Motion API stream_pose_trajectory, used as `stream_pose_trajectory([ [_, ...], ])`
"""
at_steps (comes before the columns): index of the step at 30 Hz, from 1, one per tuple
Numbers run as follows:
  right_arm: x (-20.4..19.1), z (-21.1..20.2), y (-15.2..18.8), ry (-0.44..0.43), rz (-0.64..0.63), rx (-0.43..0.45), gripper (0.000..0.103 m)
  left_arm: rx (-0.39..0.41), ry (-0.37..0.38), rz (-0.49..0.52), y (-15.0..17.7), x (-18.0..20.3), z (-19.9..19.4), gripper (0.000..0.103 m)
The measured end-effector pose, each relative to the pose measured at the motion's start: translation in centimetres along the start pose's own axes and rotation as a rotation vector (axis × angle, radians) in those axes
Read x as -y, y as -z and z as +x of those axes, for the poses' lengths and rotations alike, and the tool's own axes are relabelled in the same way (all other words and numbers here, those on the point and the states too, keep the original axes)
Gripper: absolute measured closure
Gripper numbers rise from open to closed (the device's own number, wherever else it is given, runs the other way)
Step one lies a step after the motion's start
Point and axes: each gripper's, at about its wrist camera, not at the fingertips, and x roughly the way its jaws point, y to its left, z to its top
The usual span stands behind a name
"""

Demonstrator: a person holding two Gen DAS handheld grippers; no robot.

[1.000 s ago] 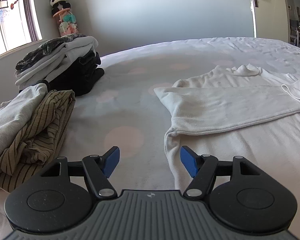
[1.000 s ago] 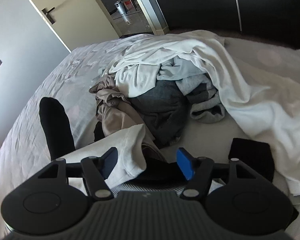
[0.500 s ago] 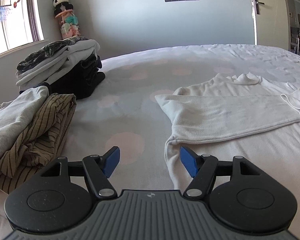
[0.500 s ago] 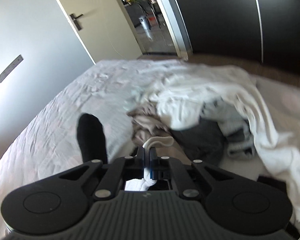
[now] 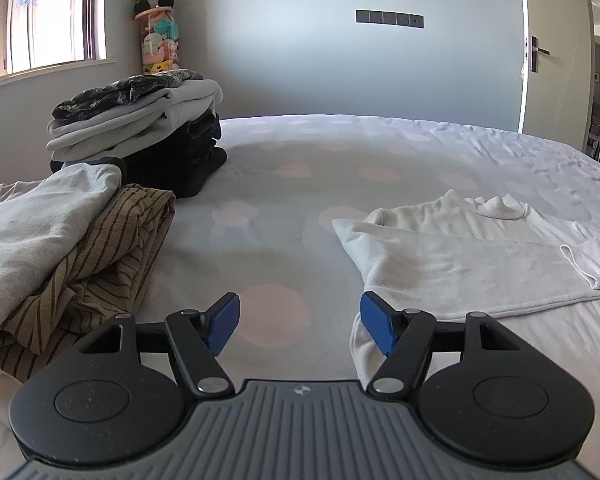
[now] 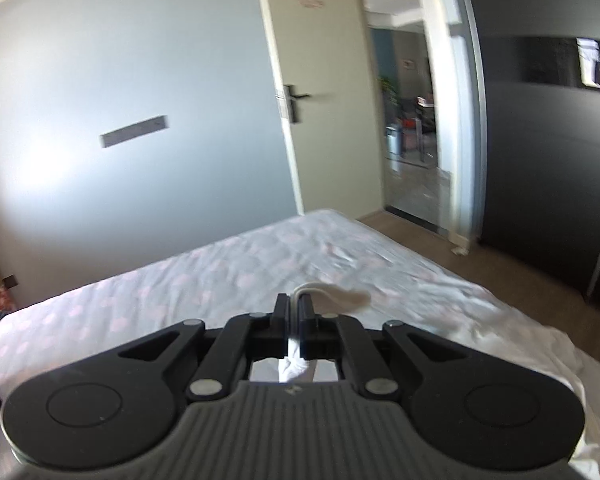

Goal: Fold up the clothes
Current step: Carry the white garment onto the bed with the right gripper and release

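Observation:
A white long-sleeved top (image 5: pixel 460 252) lies partly folded on the bed, right of centre in the left wrist view. My left gripper (image 5: pixel 300 322) hovers low over the sheet at the top's near left corner, open, nothing between its blue pads (image 5: pixel 222 322). My right gripper (image 6: pixel 294 308) is shut on a fold of white garment (image 6: pixel 300 368); a loop of the cloth pokes out past its fingertips. The rest of that garment hangs below, hidden by the gripper body.
A stack of folded clothes (image 5: pixel 140 128) stands at the back left of the bed (image 5: pixel 340 152). A grey piece and a brown striped garment (image 5: pixel 92 264) lie crumpled at the left. A panda toy on a jar (image 5: pixel 156 28) sits in the corner. An open door (image 6: pixel 412 120) is beyond the bed.
My right gripper shut on the white garment at the clothes pile and lifted, swinging up so the pile dropped out of view. My left gripper sank slightly lower, still open.

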Motion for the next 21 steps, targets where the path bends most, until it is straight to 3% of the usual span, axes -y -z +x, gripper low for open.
stream_pose_trajectory([
  [7,-12.7,-2.0,-1.5,-0.169,-0.154,0.023,0.098,-0.076,-0.027,-0.038,-0.1,-1.9,1.2,0.024],
  [13,-21.3,-2.3,1.9,-0.291,-0.227,-0.006,0.098,-0.123,-0.023,-0.046,0.1,-2.5,1.6,0.024],
  [21,-29.2,0.0,7.9,-0.411,-0.264,-0.107,0.098,-0.111,-0.018,-0.085,-0.7,-3.6,1.6,0.024],
])
